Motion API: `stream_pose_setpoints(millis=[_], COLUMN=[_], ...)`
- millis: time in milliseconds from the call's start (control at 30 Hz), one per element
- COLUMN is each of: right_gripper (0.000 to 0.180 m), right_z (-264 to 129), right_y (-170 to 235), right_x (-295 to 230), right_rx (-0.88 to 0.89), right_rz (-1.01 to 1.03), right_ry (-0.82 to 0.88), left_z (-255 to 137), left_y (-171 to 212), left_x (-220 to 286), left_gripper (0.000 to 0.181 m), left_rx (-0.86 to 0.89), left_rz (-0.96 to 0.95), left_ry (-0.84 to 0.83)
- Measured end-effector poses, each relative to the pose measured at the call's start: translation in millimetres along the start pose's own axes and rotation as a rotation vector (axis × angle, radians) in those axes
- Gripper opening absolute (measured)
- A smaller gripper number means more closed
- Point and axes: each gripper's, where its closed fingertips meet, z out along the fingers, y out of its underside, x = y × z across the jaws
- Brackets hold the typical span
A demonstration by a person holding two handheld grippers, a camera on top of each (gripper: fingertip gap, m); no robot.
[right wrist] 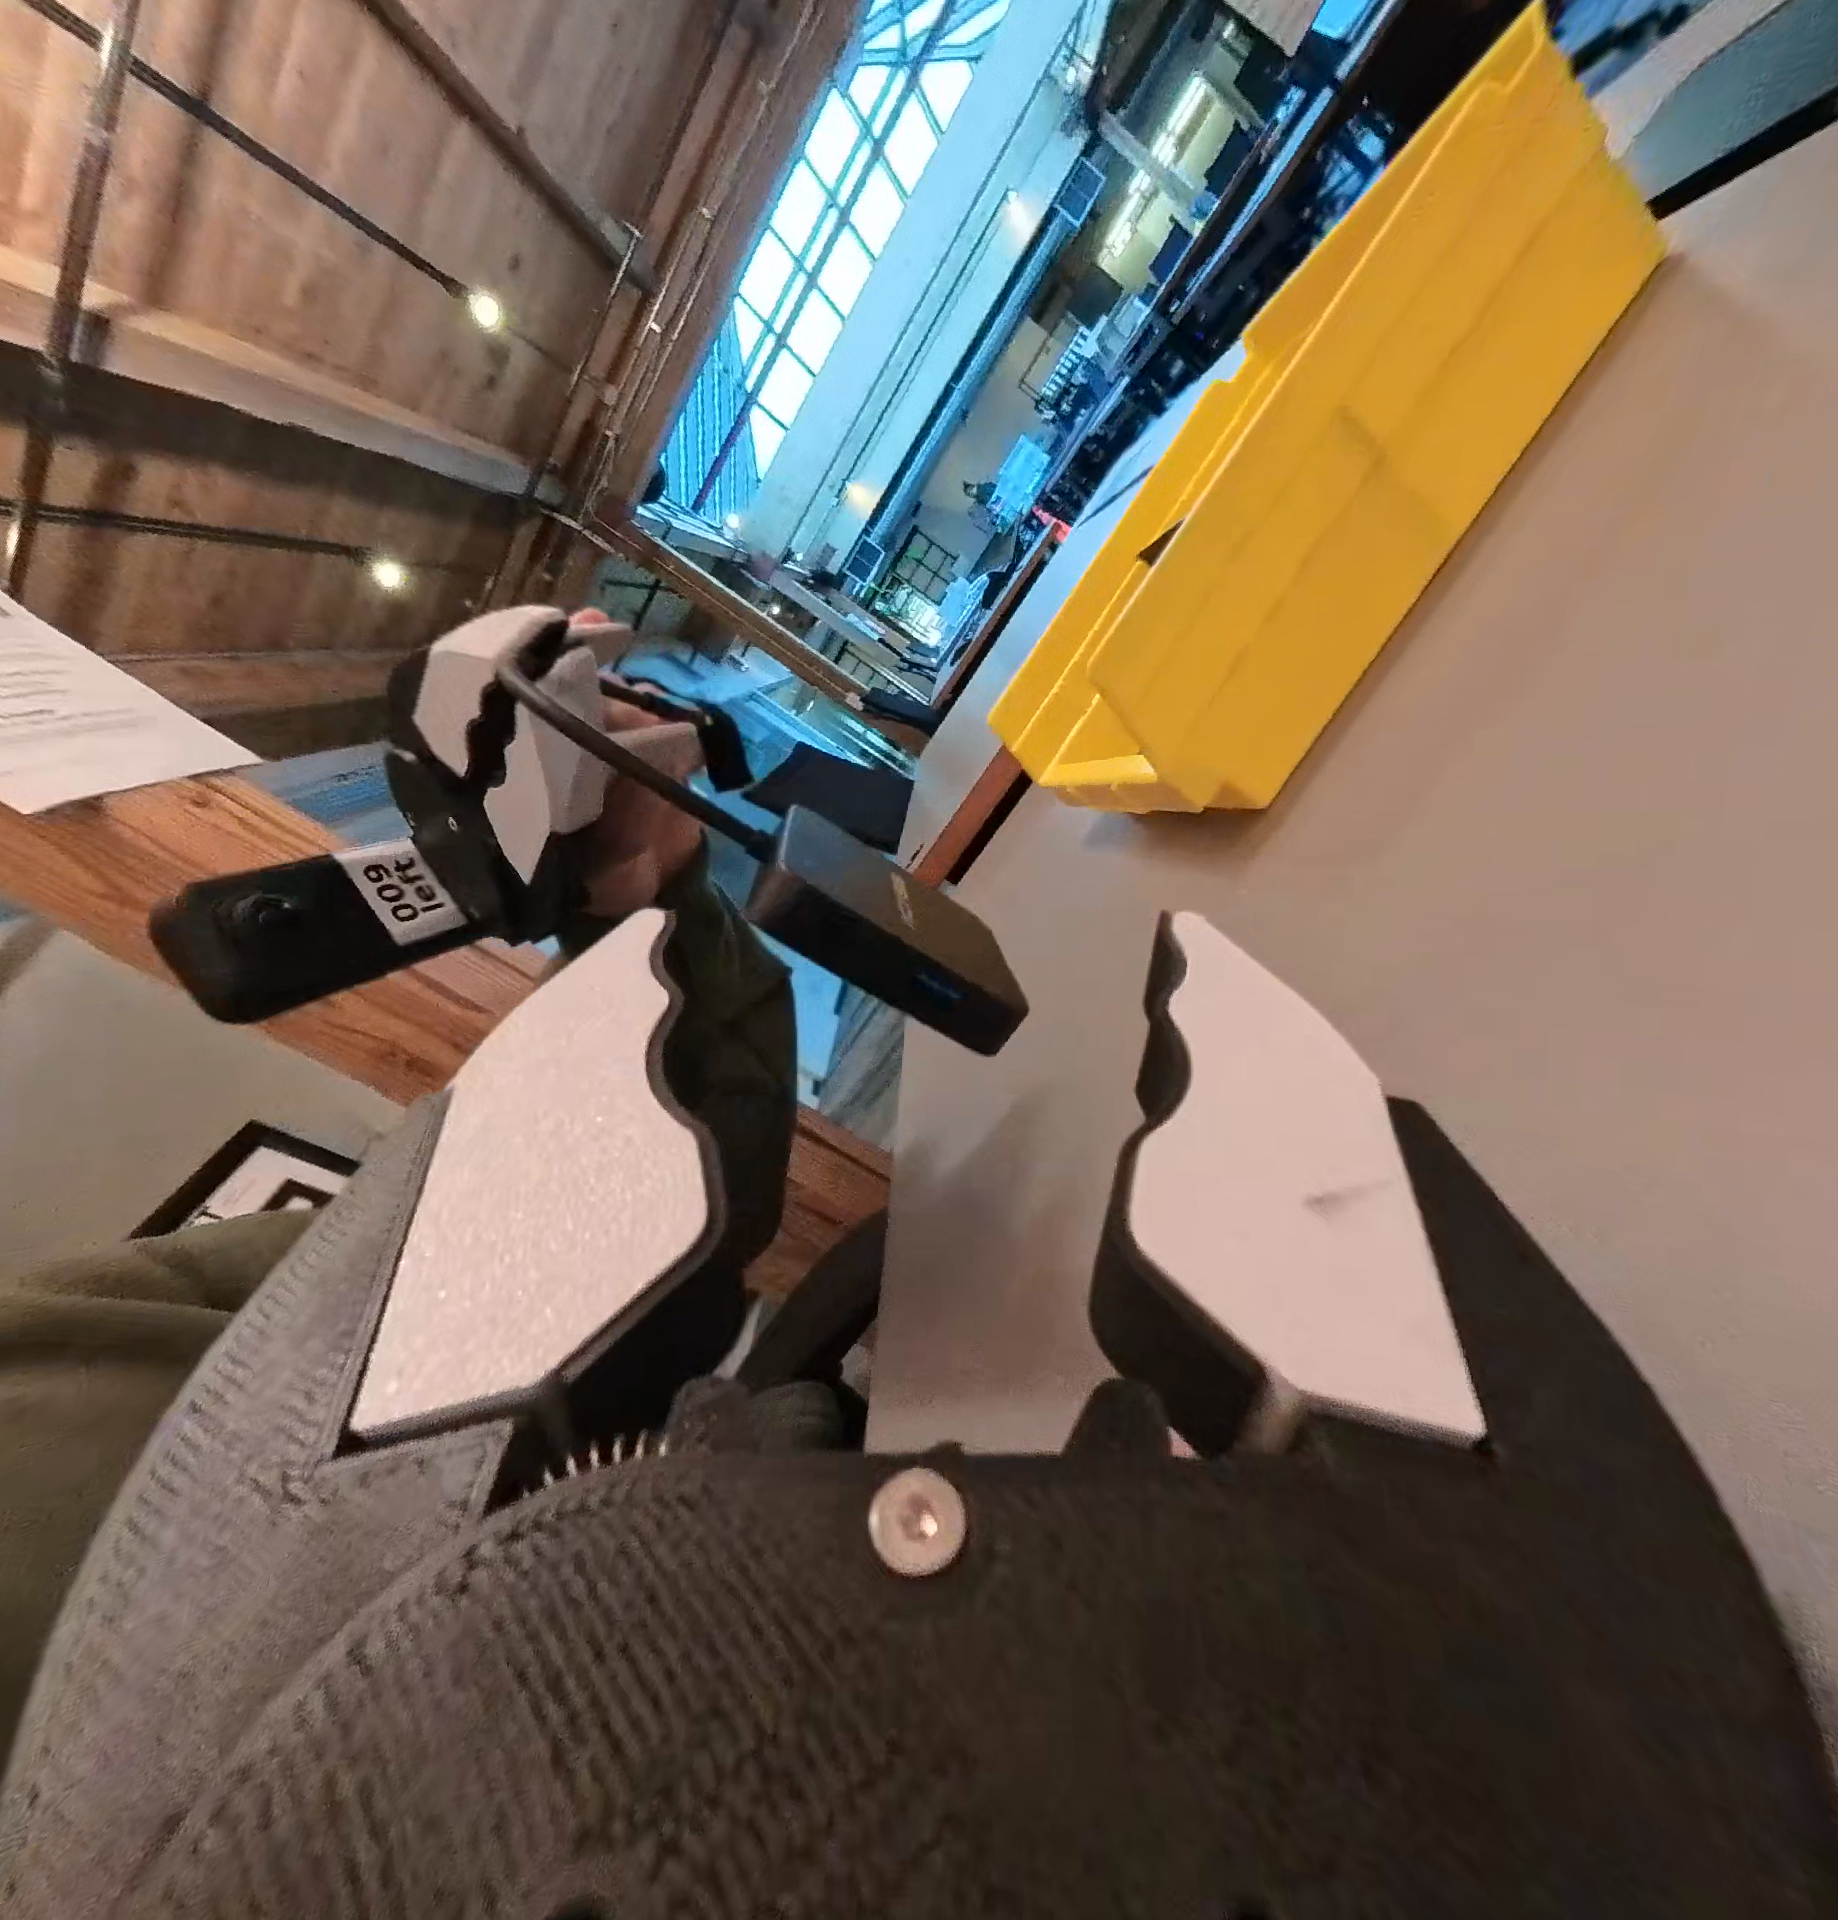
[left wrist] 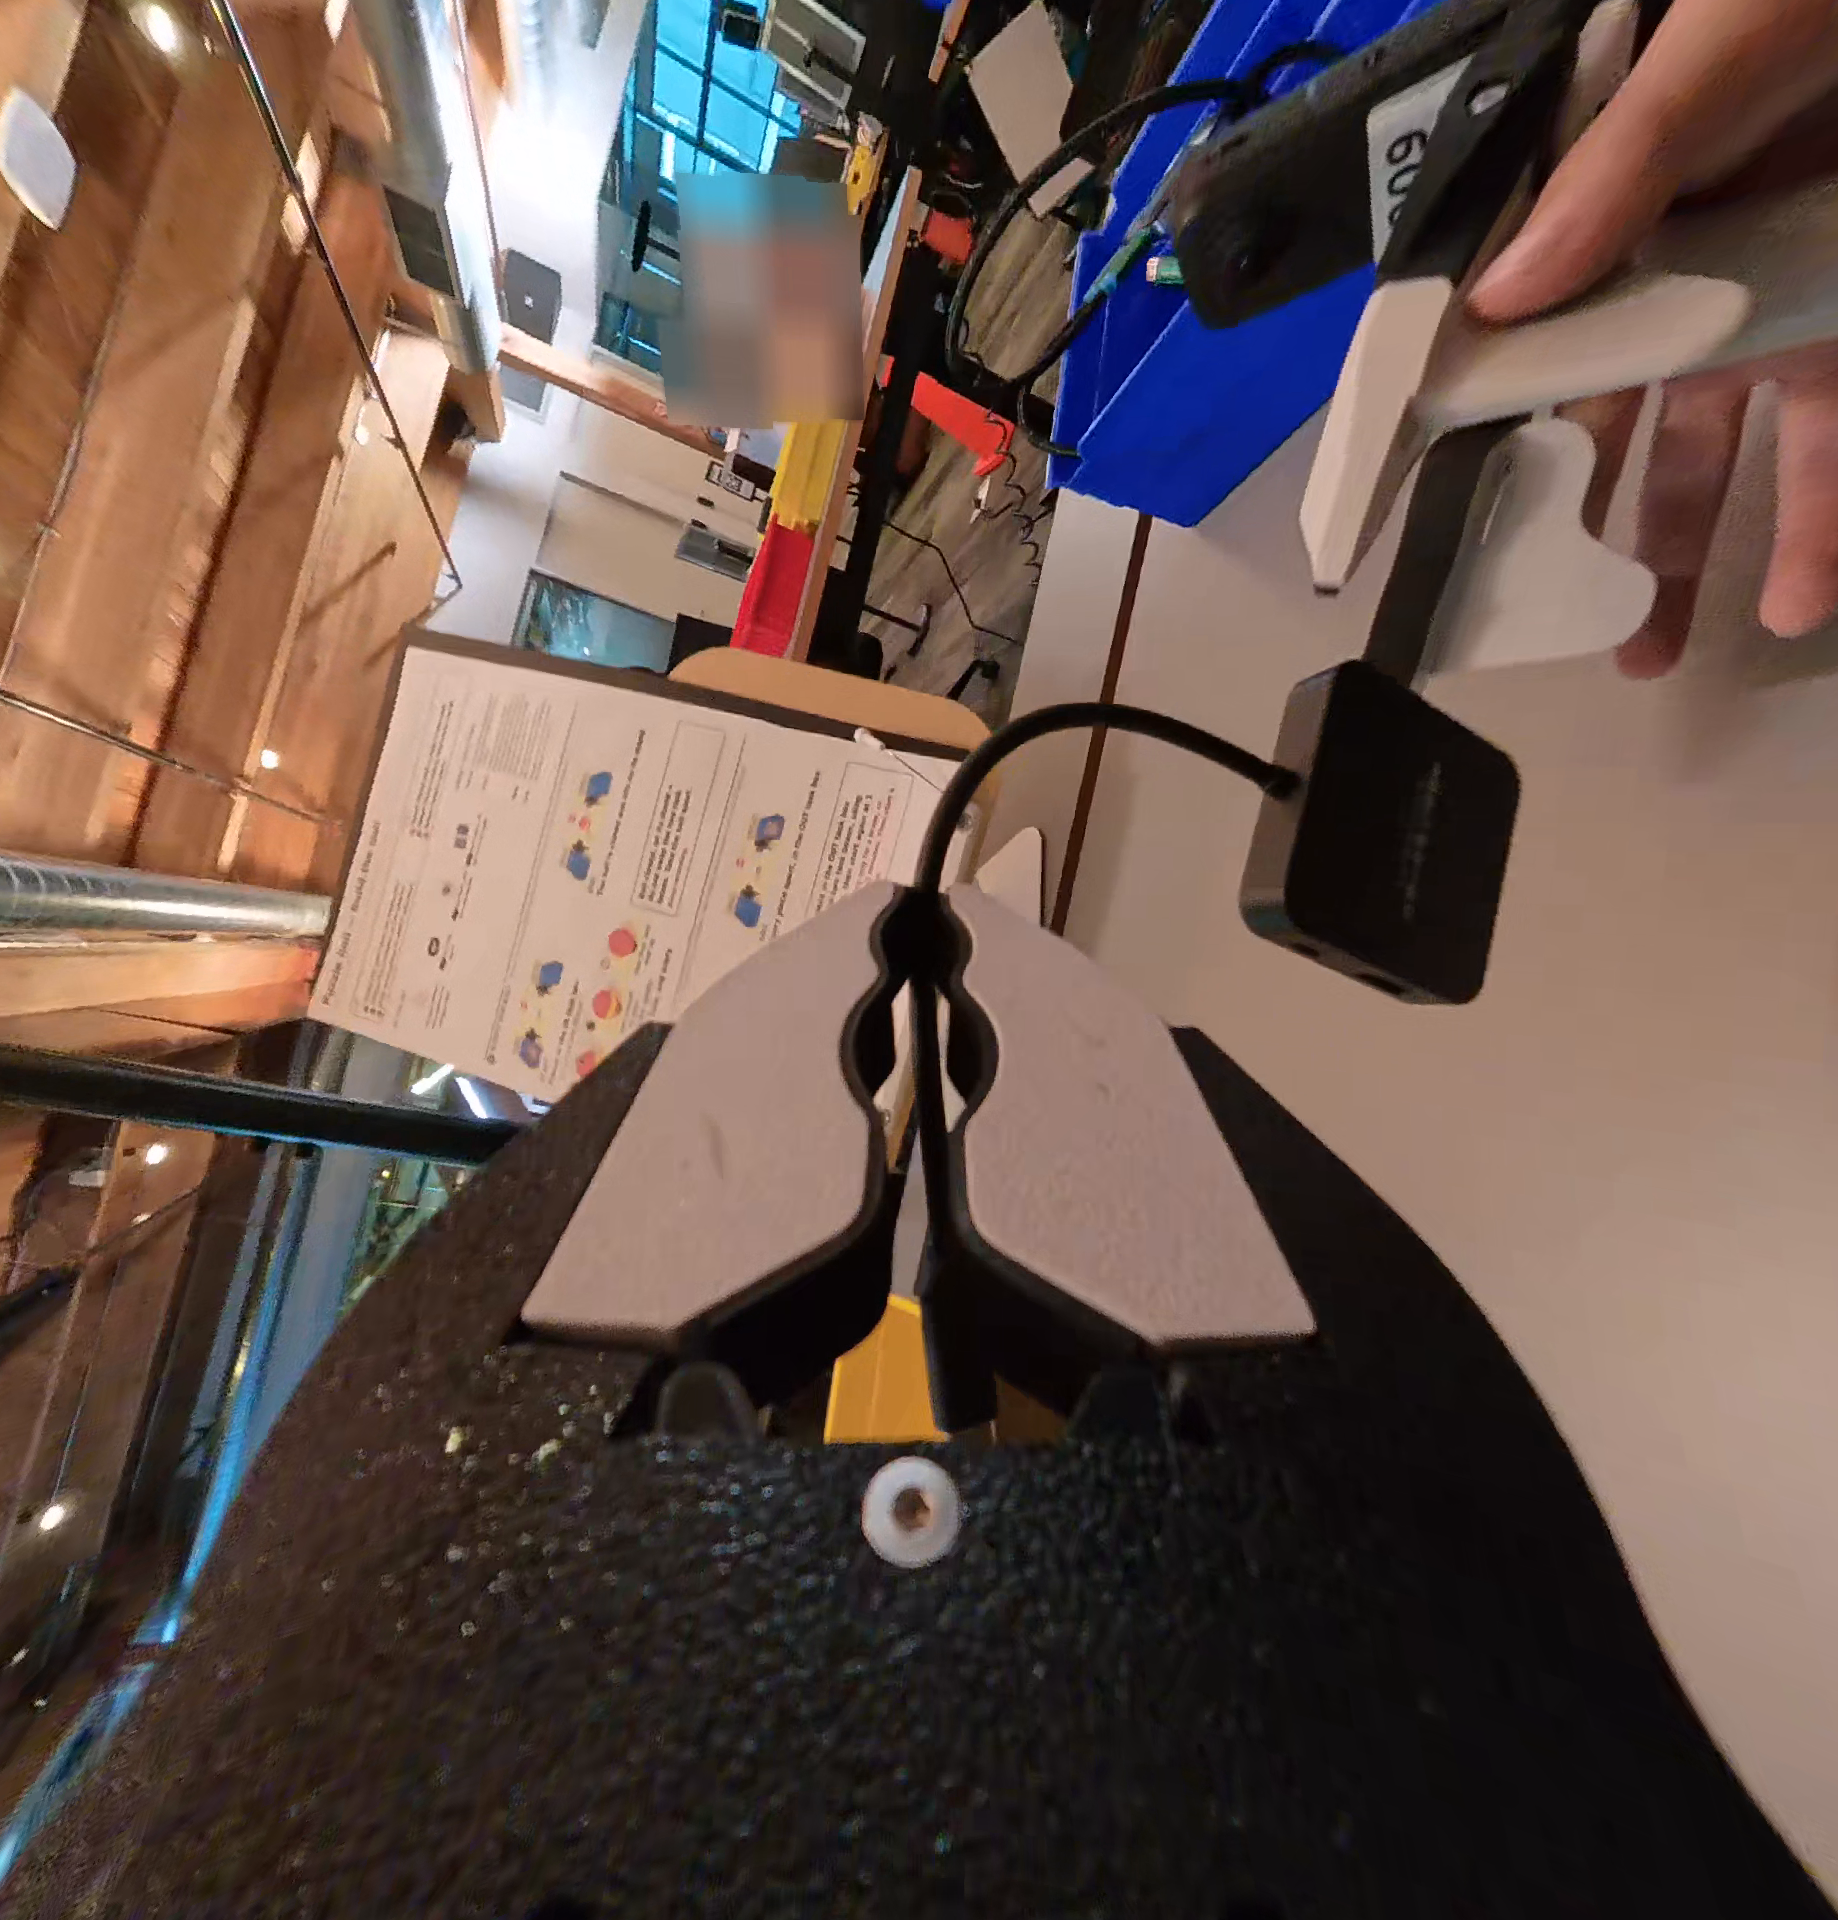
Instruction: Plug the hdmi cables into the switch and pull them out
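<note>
While the left gripper (left wrist: 920, 940) pinches the switch's thin black cable (left wrist: 1060, 727) between nearly closed fingers, the small dark switch (left wrist: 1388, 842) hangs at centre right of the left wrist view, apparently clear of the pale tabletop (left wrist: 1673, 1247). Across from it, at the bottom of the right wrist view, the right gripper (right wrist: 915, 935) stands wide open and holds nothing, the switch (right wrist: 884, 925) just beyond its fingertips. Light and rigid by the look of it, the box would likely swing on its limp lead, so a firmer hold seems to lie across its flat sides. No separate HDMI cable can be made out. A yellow bin (right wrist: 1341, 468) sits upper right.
</note>
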Motion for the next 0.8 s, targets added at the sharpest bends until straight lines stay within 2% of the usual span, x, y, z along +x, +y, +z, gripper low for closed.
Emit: stream_pose_setpoints(millis=[267, 367, 400, 567, 667, 800], right_gripper=[0.078, 0.038, 0.037, 0.041, 0.061, 0.073], right_z=[7, 8, 9, 9, 9, 8], right_y=[8, 13, 14, 20, 21, 17], right_x=[1, -12, -13, -15, -7, 1], right_rx=[-0.006, -0.03, -0.036, -0.059, -0.044, -0.006], right_rz=[0.102, 0.158, 0.19, 0.265, 0.303, 0.335], right_ry=[-0.047, -0.168, -0.181, -0.257, -0.24, -0.24], left_z=[5, 6, 7, 7, 6, 3], left_y=[-16, -16, -15, -12, -9, -5], left_x=[10, 14, 13, 12, 5, -7], left_gripper=[0.003, 0.003, 0.003, 0.003, 0.003, 0.003], left_rx=[0.042, 0.04, 0.037, 0.032, 0.028, 0.028], left_rz=[0.023, 0.028, 0.033, 0.039, 0.049, 0.038], left_ry=[0.016, 0.029, 0.024, 0.031, 0.02, 0.008])
